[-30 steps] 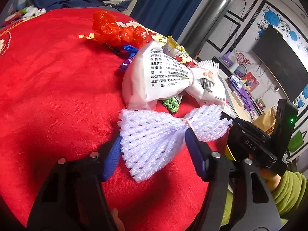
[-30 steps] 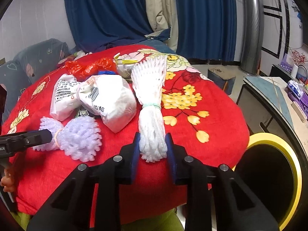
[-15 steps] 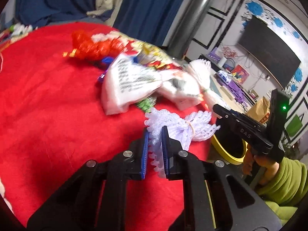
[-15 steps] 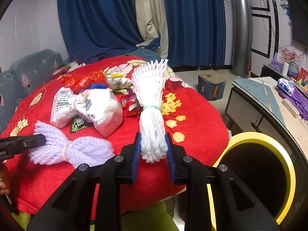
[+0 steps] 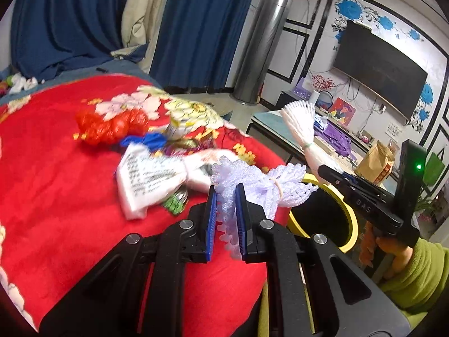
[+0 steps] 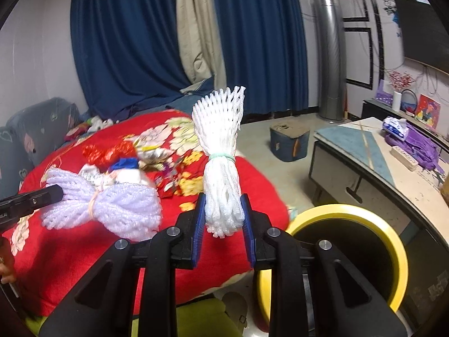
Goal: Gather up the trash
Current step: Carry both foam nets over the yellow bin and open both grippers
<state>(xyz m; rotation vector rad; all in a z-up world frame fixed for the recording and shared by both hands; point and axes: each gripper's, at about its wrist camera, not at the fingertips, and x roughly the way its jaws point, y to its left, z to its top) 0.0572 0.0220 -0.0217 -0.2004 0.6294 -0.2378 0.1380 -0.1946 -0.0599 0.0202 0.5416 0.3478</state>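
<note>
My left gripper [image 5: 226, 207] is shut on a pale purple foam net bundle [image 5: 252, 185], lifted off the red flowered cloth [image 5: 56, 196]; the bundle also shows in the right wrist view [image 6: 112, 207]. My right gripper [image 6: 223, 213] is shut on a white foam net bundle [image 6: 221, 151] tied with a green band, held upright above the cloth's edge; it also shows in the left wrist view [image 5: 301, 123]. A yellow-rimmed black bin [image 6: 350, 255] stands on the floor just right of the right gripper and shows in the left wrist view [image 5: 328, 213].
On the cloth lie a white printed bag [image 5: 151, 177], red crinkled plastic [image 5: 109, 126], a blue scrap [image 5: 146, 140] and small wrappers [image 6: 165, 174]. A low TV table [image 6: 378, 163] stands right of the bin. A blue box [image 6: 289, 140] sits on the floor.
Both grippers have lifted their foam nets off the cloth and moved right toward the bin. The left gripper closed on the purple net a second ago.
</note>
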